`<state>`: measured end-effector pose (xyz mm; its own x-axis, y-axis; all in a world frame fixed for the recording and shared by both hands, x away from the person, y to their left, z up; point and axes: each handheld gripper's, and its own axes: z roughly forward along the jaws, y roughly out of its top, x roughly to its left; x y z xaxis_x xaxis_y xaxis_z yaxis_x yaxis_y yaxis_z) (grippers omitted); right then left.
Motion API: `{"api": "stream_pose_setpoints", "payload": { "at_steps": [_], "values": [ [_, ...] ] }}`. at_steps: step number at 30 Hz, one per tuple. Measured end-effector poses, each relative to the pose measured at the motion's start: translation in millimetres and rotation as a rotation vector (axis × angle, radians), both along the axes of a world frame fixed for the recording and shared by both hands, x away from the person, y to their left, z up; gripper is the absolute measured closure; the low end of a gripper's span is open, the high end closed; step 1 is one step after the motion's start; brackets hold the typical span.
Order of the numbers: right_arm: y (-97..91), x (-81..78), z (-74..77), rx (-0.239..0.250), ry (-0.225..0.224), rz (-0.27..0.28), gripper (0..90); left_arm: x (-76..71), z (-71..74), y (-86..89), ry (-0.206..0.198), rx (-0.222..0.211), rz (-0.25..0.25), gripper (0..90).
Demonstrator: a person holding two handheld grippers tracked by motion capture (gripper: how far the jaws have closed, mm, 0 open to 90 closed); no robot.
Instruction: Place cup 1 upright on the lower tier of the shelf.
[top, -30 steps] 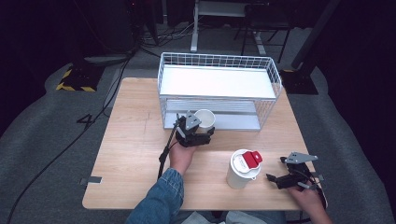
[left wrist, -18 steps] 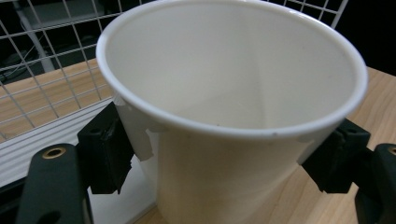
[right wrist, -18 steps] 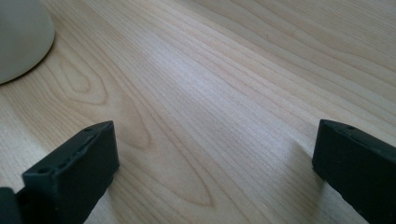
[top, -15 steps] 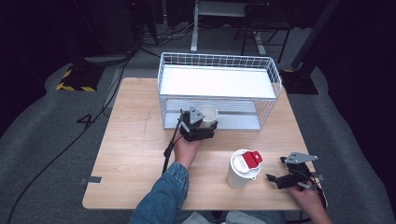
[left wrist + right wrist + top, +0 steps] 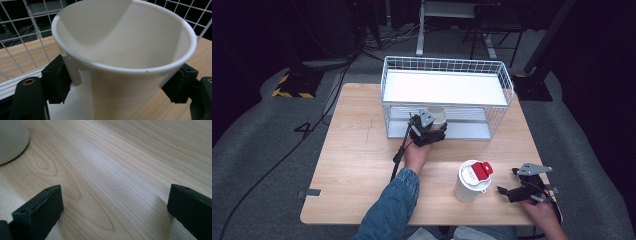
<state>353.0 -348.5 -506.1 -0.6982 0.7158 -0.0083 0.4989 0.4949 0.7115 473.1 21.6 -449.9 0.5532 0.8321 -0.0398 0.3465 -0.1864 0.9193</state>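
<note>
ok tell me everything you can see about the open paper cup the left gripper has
The paper cup is white, lidless and empty, with a rolled rim and a plain smooth inside. It is held roughly upright, slightly tilted, by the left gripper, whose black pads press its wall from both sides below the rim. It sits at the front of the white wire rack, at its lower shelf, above the wooden table.

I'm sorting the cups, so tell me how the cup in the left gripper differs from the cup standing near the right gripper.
The open cup has no lid; the lidded cup wears a white lid with a red tab. The open cup is clamped in the left gripper by the wire basket; the lidded cup stands free on the table. Both are white.
</note>
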Motion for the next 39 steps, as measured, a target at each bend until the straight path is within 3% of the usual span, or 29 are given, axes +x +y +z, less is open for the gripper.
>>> {"api": "stream_pose_setpoints", "payload": {
  "at_steps": [9,20,27,28,30,32,39],
  "values": [
    [0.0,0.0,0.0,0.0,0.0,0.0,0.5,14.2,-5.4,-8.6,-0.004,0.008,0.016,21.6],
    [0.0,0.0,0.0,0.0,0.0,0.0,0.5,28.8,-18.8,-13.0,0.02,-0.015,0.046,21.6],
    [-0.1,0.3,-0.2,0.003,0.0,0.001,0.5,39.1,-24.3,-19.0,0.014,0.02,0.068,21.6],
    [0.0,0.5,-0.2,0.003,0.0,0.001,0.5,39.7,-24.8,-19.2,0.013,0.029,0.096,21.6],
    [0.3,0.6,0.0,0.0,0.0,0.003,0.5,42.8,-26.3,-19.1,0.028,0.008,0.057,21.6],
    [0.3,0.6,0.0,0.0,0.0,0.003,0.5,43.5,-26.2,-19.8,0.023,0.011,0.077,21.6],
    [0.3,0.6,0.0,0.0,0.0,0.003,0.5,46.7,-26.7,-19.9,0.047,-0.003,0.057,20.7]
  ]
}}
